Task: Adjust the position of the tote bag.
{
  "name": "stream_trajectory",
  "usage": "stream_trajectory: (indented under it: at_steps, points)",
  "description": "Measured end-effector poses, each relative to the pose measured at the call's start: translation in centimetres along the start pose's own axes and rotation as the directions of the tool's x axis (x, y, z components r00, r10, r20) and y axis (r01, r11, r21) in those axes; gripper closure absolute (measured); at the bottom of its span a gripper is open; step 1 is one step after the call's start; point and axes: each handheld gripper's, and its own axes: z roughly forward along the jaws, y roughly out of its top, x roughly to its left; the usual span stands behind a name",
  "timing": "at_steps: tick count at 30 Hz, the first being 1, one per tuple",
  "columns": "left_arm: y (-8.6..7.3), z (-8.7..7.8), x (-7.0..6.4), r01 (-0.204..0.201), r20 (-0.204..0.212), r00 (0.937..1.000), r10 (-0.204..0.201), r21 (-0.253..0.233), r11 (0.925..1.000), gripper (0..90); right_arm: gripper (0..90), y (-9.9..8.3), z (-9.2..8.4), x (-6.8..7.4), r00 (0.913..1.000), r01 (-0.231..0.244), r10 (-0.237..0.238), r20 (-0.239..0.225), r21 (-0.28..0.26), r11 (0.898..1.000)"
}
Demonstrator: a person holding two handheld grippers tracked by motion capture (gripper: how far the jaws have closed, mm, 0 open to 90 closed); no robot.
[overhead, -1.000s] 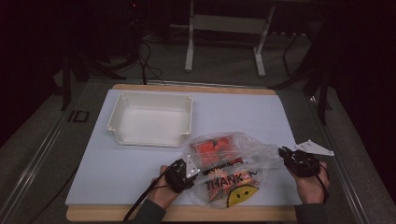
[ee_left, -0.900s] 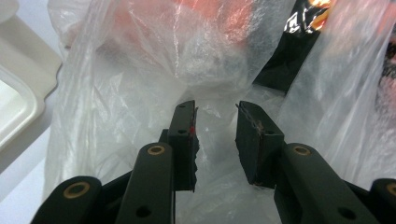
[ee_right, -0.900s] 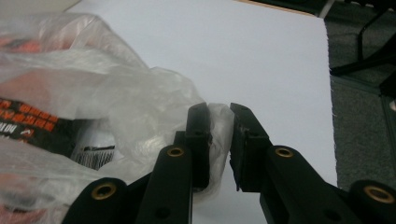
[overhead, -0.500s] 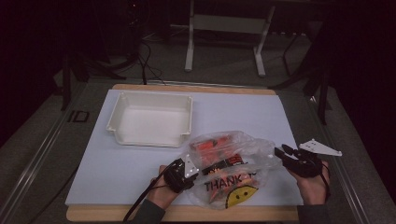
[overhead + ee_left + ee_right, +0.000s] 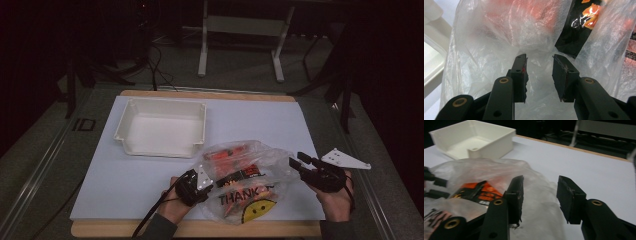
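The plastic bag (image 5: 245, 182) lies flat near the table's (image 5: 150, 170) front edge, its long axis running left-right between both grippers. The left gripper (image 5: 539, 72) stands partly open at the bag's left end, film loose between its jaws. The right gripper (image 5: 299, 162) has just been opening and gapes, empty, beside the right end.

A crumpled clear plastic bag (image 5: 245, 177), printed with black "THANK" lettering and a yellow smiley face, is laid flat near the front edge of the white-covered table. Orange-red packets and a black-and-orange packet (image 5: 580, 25) are seen inside it.

bag (image 5: 245, 180) on mat (image 5: 125, 180), nearer than tray (image 5: 161, 127) | claws flank bag
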Motion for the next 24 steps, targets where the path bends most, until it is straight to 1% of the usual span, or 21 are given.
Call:
stream_trajectory:
  at_steps: [4, 8, 13, 15, 17, 19, 24]
  points:
    - [0.2, -0.1, 0.0, -0.002, 0.003, 1.0000, 0.002, -0.007, 1.0000, 64.2, 59.6, 0.1, 0.7, 1.0, 0.9988, 0.036, -0.035, -0.034, 0.021, 0.999]
    - [0.3, -0.3, -0.1, -0.002, 0.008, 1.0000, 0.002, -0.013, 0.9999, 64.2, 61.8, 0.0, 1.8, 1.9, 0.9969, 0.050, -0.047, -0.063, 0.045, 0.998]
    - [0.4, -0.4, -0.2, -0.001, 0.008, 1.0000, 0.001, -0.020, 0.9998, 64.0, 64.0, -0.4, 3.0, 2.6, 0.9936, 0.068, -0.059, -0.096, 0.083, 0.994]
    - [0.4, -0.4, -0.2, 0.000, 0.009, 1.0000, 0.000, -0.024, 0.9997, 64.1, 65.2, -0.6, 3.6, 2.8, 0.9923, 0.070, -0.058, -0.110, 0.107, 0.992]
    - [0.4, -0.5, -0.2, 0.000, 0.010, 1.0000, 0.001, -0.029, 0.9996, 64.1, 66.1, -1.0, 4.2, 3.1, 0.9899, 0.092, -0.075, -0.120, 0.143, 0.985]
    - [0.5, -0.6, -0.2, 0.000, 0.010, 1.0000, 0.000, -0.030, 0.9995, 64.1, 66.6, -1.3, 4.7, 3.2, 0.9883, 0.101, -0.079, -0.131, 0.168, 0.981]
    - [0.5, -0.5, -0.1, -0.002, 0.009, 1.0000, 0.002, -0.027, 0.9996, 64.0, 67.4, -2.0, 5.5, 3.1, 0.9877, 0.097, -0.070, -0.140, 0.199, 0.975]
